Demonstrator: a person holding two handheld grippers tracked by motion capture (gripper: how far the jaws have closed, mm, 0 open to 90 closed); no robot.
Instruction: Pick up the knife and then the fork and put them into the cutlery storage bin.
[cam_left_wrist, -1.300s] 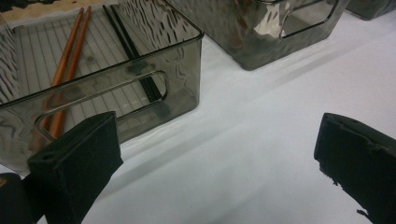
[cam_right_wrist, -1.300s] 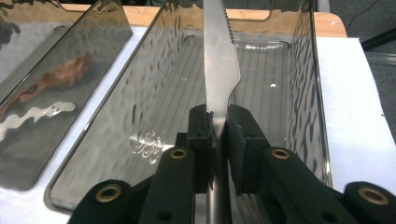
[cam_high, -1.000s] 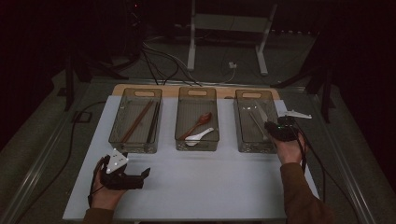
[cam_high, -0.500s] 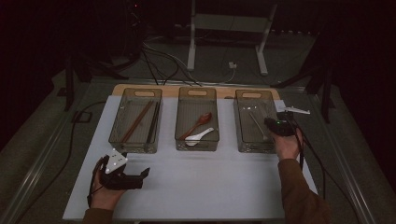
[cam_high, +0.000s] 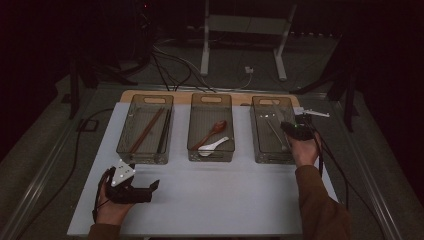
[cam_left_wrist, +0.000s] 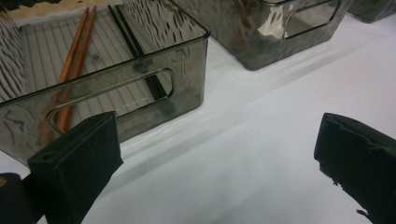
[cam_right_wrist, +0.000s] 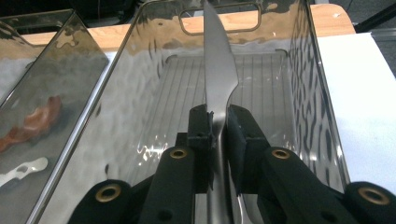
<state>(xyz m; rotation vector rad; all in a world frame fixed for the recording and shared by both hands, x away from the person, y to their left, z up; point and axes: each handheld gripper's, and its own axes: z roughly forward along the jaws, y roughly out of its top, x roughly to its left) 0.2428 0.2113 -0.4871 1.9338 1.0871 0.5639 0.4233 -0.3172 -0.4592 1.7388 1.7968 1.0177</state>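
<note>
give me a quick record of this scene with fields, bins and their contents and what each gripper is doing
surface: white table top
left bin: brown chopsticks and black chopsticks
middle bin: brown spoon, white spoon
right bin: metal cutlery lying inside
right gripper: above the right bin, shut on a metal knife, blade pointing away
left gripper: open, nothing between the jaws, low over the table top near the left bin

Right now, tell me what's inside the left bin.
The left bin holds brown chopsticks beside black chopsticks on its ribbed floor. Their near ends show only blurred through the rippled front wall.
</note>
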